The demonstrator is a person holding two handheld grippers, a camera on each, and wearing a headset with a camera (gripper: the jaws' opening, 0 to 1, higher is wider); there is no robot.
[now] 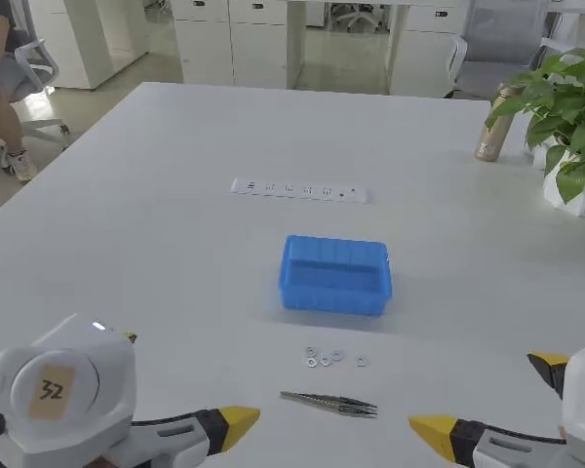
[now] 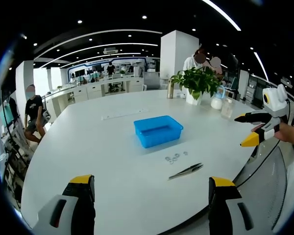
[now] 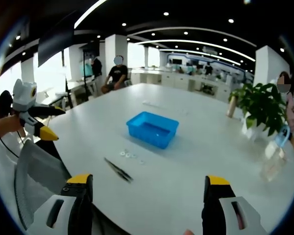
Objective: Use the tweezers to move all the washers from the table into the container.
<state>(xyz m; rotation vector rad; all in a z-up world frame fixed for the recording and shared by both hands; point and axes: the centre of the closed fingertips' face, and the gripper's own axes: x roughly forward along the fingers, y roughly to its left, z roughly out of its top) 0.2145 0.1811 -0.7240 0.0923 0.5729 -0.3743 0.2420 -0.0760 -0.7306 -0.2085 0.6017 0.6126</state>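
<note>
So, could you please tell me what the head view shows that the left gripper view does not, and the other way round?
The head view adds the label 32 on the left gripper housing and white cabinets behind the table. The left gripper view adds ceiling lights, a white pillar and a hand holding the right gripper. Shared: the blue container, the washers in front of it, the tweezers nearer still, the power strip and the plant.

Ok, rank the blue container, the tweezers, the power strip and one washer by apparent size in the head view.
1. blue container
2. power strip, farther off yet longer than the next
3. tweezers
4. washer
</note>
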